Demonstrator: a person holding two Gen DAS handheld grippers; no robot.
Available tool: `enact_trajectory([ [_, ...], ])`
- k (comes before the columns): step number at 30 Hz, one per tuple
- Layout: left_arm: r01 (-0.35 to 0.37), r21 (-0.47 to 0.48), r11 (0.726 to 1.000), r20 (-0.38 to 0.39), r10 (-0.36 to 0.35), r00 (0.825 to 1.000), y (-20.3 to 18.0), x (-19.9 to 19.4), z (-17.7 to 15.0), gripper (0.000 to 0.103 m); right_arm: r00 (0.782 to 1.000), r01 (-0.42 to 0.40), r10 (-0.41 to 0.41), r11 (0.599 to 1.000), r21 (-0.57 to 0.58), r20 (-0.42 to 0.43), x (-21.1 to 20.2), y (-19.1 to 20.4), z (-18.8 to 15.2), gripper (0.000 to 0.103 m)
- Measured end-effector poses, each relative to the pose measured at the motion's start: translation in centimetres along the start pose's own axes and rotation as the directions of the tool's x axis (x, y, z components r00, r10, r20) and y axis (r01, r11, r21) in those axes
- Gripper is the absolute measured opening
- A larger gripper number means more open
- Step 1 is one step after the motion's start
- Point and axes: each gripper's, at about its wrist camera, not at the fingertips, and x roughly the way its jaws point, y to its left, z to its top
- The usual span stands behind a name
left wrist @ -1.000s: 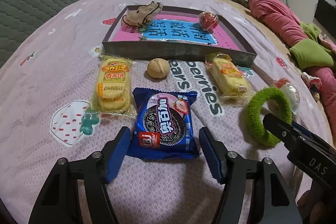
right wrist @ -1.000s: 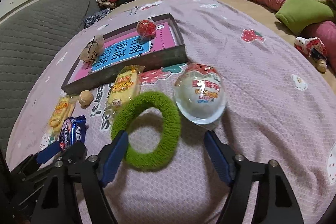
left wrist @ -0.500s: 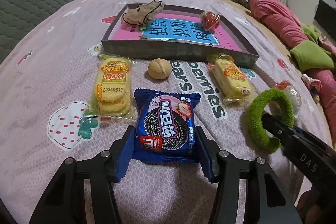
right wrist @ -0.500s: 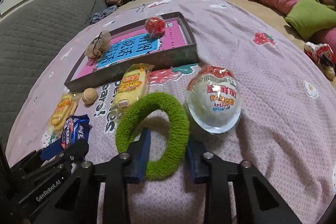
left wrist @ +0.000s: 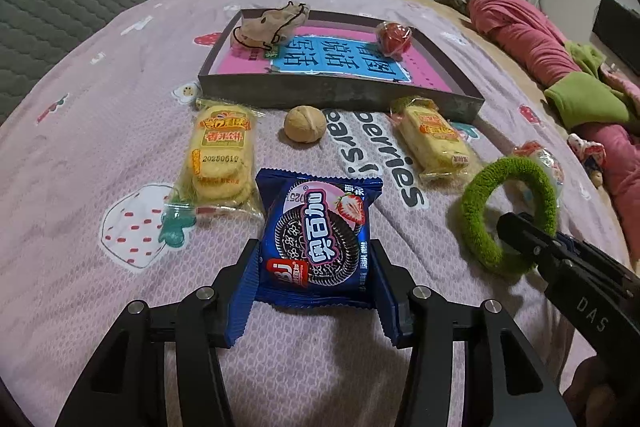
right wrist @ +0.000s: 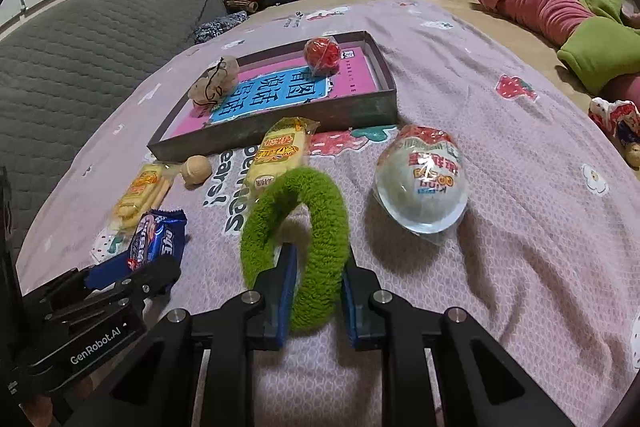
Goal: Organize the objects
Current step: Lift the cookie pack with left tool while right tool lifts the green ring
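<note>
A blue cookie packet [left wrist: 316,227] lies on the pink bedsheet between the blue pads of my left gripper [left wrist: 314,267]. Its jaws are closing and both pads press the packet's sides. My right gripper [right wrist: 318,267] is closing on the near rim of a fuzzy green ring [right wrist: 316,211], which is pinched between its pads and tilts up off the sheet. In the left wrist view the green ring [left wrist: 480,211] sits at the right with the right gripper [left wrist: 510,229] on it. A shallow grey tray [left wrist: 340,95] holds a beige pouch [left wrist: 268,27] and a red ball [left wrist: 394,37].
Two yellow cracker packets [left wrist: 220,155] [left wrist: 436,143] and a walnut [left wrist: 305,125] lie before the tray. A wrapped toy egg [right wrist: 424,187] rests right of the ring. Rolled pink and green bedding [right wrist: 560,11] lies at the far right, a grey quilted cushion [right wrist: 80,67] at the left.
Both grippers have closed from wide open: the left onto the cookie packet's sides, the right onto the green ring's rim. The ring is now squeezed narrower and tipped up.
</note>
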Motion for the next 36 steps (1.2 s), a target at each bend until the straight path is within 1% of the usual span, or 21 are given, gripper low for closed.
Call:
enact_trajectory([
  [6,-0.009,0.012,1.0,0.031,0.009,0.999,0.2,-1.3,0.1,0.054,1.0,-0.026,0.027,0.999,-0.022,0.005,-0.7,0.1,0.5,0.014],
  [13,-0.003,-0.004,1.0,0.047,0.003,0.999,0.8,-2.0,0.3,0.054,0.998,-0.057,0.058,0.998,-0.037,0.029,-1.7,0.4,0.9,0.013],
  [19,-0.007,-0.004,1.0,0.068,0.007,0.998,1.0,-3.0,0.6,0.054,0.995,-0.067,0.072,0.995,-0.079,0.064,-3.2,1.3,1.2,0.013],
  [25,-0.011,-0.003,1.0,0.099,0.011,0.995,1.2,-5.0,1.1,0.054,0.993,-0.066,0.076,0.991,-0.113,0.09,-5.0,2.3,1.6,0.013],
  [36,-0.031,0.02,0.999,0.166,0.027,0.986,0.8,-9.9,2.2,0.054,0.986,-0.051,0.075,0.987,-0.155,0.147,-9.2,4.1,3.3,0.013],
])
